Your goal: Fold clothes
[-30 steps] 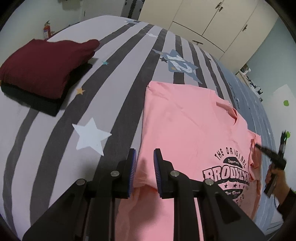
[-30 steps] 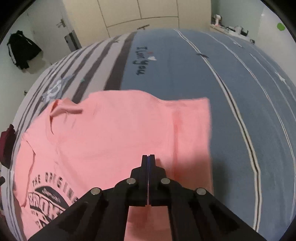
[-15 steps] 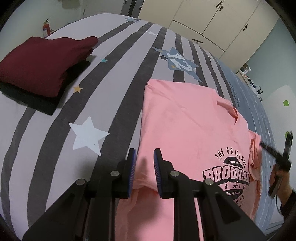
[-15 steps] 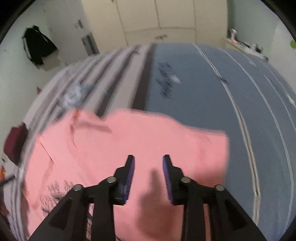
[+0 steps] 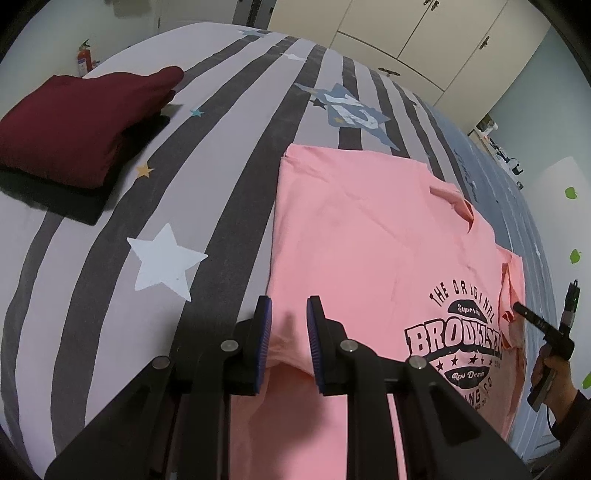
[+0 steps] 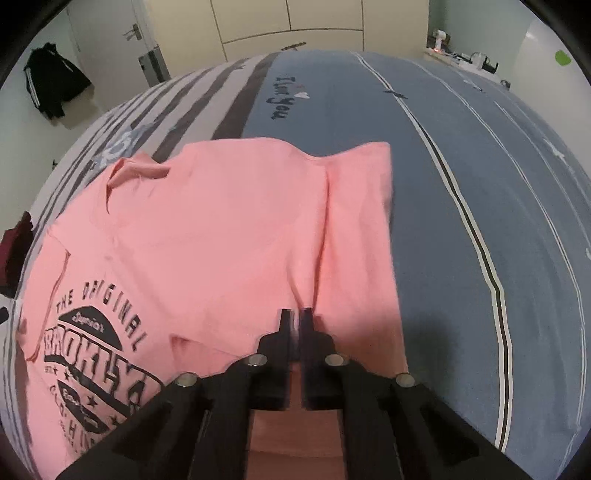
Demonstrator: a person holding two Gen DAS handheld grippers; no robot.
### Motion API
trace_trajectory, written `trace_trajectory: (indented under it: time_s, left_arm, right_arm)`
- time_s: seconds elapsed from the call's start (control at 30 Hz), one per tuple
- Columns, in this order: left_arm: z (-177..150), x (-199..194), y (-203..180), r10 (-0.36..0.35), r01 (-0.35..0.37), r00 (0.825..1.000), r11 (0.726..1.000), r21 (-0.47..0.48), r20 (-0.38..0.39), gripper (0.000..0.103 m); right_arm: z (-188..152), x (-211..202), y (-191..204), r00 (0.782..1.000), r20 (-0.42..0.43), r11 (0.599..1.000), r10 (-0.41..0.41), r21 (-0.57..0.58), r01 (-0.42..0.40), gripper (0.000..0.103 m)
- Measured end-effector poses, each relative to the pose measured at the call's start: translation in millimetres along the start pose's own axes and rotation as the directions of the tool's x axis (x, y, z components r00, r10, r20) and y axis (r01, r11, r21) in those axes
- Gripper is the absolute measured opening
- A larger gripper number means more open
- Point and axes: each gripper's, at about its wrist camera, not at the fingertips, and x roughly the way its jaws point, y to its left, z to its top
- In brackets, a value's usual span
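Left gripper (image 5: 289, 328) was clamped on a raised fold of the pink T-shirt (image 5: 369, 236), the cloth bunched between its two blue pads at the shirt's near left edge. Right gripper (image 6: 295, 319) stood with its jaws drawn almost together, a thin pinch of the same pink fabric showing between the fingers near the shirt's right side; a ridge of cloth ran up from that pinch toward the far hem. From the left wrist view the right gripper appeared at the shirt's right edge, held in the person's hand (image 5: 554, 376) with a dark sleeve behind it.

Pink T-shirt lay spread on the bed (image 5: 92, 295), printed side up, with a black "BROOKLYN" emblem (image 5: 454, 332) on the near portion. Its left part rested on the grey-and-dark striped half of the bed cover, its right part on the blue half (image 6: 480, 184).

Folded maroon garment (image 5: 77, 122) sat on a dark item at the far left of the bed, well apart from the shirt. No container was in view. White wardrobe doors (image 5: 424, 33) stood beyond the bed, and a black jacket (image 6: 51, 88) hung on the wall.
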Motion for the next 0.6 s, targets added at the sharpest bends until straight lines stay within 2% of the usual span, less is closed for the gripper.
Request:
trace_trajectory:
  time_s: [0.2,0.27,0.33,0.43,0.6]
  left_arm:
    - [1.1,-0.3,-0.2,-0.004,0.004,1.0,1.0,-0.016,-0.004,0.017]
    - [0.5,-0.5,-1.6,-0.006,0.006,1.0,1.0,-0.016,-0.006,0.017]
    - [-0.2,-1.1,-3.3,-0.01,0.01,1.0,1.0,-0.015,-0.007,0.017]
    - [-0.3,-2.0,-3.9,-0.015,0.015,1.0,1.0,-0.015,-0.004,0.017]
    - [-3.2,-0.6,-2.2,-0.009,0.008,1.0,1.0,-0.008,-0.008,0.017]
  right_arm:
    - [51.2,7.3,40.0,0.989,0.07,0.991,0.131,-0.028,-0.13,0.003]
    - [70.1,3.5,49.7,0.98,0.107,0.985,0.17,-0.032,-0.168,0.009]
    - [88.3,-1.6,58.1,0.967,0.147,0.978,0.206,-0.036,-0.203,0.026]
    - [86.9,-6.4,48.4,0.97,0.167,0.984,0.179,-0.021,-0.179,0.028]
    - [36.2,-8.4,7.8,0.995,0.084,0.998,0.056,-0.006,-0.056,0.028]
